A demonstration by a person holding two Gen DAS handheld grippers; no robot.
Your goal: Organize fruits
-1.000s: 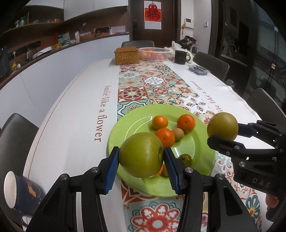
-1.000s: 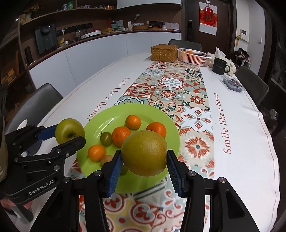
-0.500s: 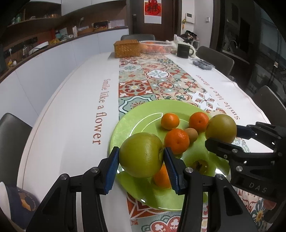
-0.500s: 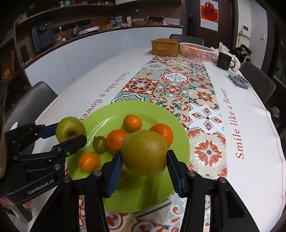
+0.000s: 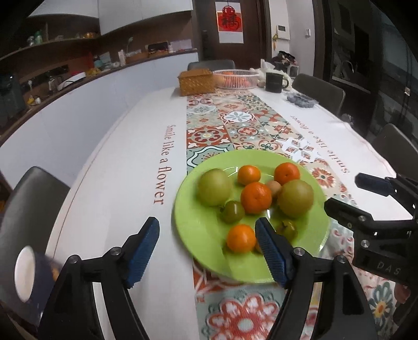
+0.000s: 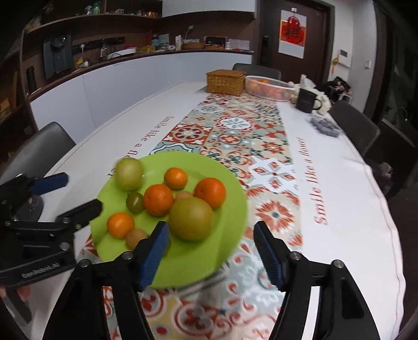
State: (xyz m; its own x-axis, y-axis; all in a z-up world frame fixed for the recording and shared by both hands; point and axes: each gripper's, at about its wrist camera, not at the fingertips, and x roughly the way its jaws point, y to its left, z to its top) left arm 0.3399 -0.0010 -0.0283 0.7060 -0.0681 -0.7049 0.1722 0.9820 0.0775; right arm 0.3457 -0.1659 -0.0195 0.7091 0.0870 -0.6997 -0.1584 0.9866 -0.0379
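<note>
Green plate (image 5: 206,251) holds two green pears (image 5: 214,186), four oranges (image 5: 256,197), small greenish fruits

A home dining room joined to a kitchen. A long bench (image 5: 125,167) under a white cloth printed "Smile like a flower" carries a tiled runner (image 5: 235,123), with chairs (image 5: 317,91) drawn up around it. At 12 o'clock on the bench sit a wicker box (image 5: 196,81), a fruit basket (image 5: 235,78) and a dark mug (image 5: 274,82). At 10 o'clock a kitchen counter (image 6: 104,65) holds bottles and appliances beneath wooden shelves (image 6: 78,23). A red paper charm (image 5: 230,21) hangs on the door at 12 o'clock.
</note>
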